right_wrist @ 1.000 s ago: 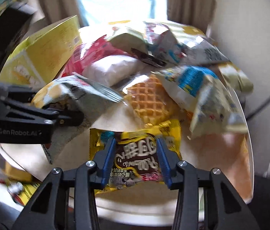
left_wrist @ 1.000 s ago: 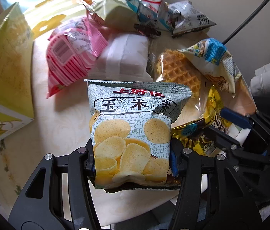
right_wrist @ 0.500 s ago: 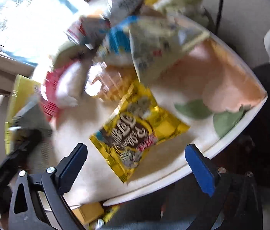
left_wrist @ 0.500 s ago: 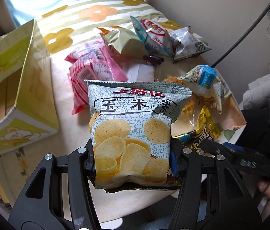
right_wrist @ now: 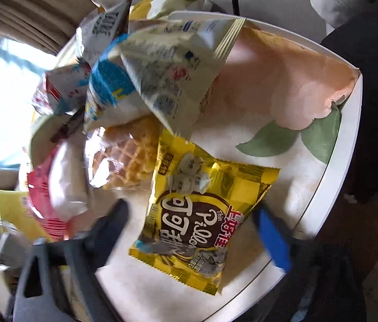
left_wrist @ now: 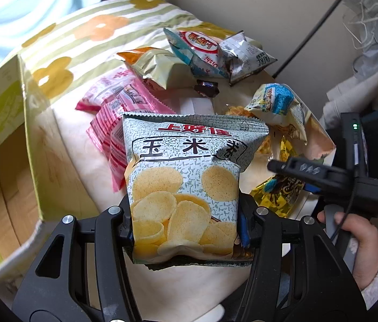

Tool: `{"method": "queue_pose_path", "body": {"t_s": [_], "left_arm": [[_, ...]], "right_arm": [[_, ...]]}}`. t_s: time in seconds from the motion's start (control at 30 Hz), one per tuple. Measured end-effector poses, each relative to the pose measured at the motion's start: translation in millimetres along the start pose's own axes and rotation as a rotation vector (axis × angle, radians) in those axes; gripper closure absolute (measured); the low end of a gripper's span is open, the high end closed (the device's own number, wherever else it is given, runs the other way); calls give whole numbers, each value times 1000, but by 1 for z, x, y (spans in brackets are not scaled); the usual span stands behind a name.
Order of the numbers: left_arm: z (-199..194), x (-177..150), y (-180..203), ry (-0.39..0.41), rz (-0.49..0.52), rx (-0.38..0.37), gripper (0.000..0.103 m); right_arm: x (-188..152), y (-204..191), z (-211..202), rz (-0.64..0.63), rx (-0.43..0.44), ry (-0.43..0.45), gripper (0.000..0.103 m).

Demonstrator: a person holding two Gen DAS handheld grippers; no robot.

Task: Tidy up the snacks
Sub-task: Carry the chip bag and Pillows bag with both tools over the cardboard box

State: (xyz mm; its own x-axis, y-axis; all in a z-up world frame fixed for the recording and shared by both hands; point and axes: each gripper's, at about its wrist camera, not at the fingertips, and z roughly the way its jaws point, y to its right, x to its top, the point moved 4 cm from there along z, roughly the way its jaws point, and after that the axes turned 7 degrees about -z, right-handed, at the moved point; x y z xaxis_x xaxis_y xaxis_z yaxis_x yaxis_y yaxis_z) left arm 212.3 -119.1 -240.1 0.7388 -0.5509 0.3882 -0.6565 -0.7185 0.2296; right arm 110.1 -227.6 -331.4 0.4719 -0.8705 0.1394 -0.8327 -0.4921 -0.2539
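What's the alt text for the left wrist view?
The left hand-held gripper clamps a pale green corn chip bag upright above a round table strewn with snack packets. An open yellow-green cardboard box sits at left; at right, a hand holds the right hand-held gripper over a yellow Pillows packet.

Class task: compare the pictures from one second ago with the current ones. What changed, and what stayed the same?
The right gripper let go of the yellow cocoa snack pack, which now lies on the table between its open jaws. The left gripper still grips the corn chip bag.
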Motion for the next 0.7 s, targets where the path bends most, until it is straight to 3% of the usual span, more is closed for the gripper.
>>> {"method": "queue_pose_path", "body": {"t_s": [0.27, 0.5, 0.7], "left_arm": [[1, 5, -5, 0, 49, -45, 53], [-17, 11, -8, 42, 28, -48, 53], [-56, 22, -23, 132, -58, -20, 53]], "right_arm": [[-27, -21, -3, -81, -61, 58, 49], [-42, -44, -29, -155, 10, 98, 49], [-23, -93, -67, -358, 71, 167, 49]]}}
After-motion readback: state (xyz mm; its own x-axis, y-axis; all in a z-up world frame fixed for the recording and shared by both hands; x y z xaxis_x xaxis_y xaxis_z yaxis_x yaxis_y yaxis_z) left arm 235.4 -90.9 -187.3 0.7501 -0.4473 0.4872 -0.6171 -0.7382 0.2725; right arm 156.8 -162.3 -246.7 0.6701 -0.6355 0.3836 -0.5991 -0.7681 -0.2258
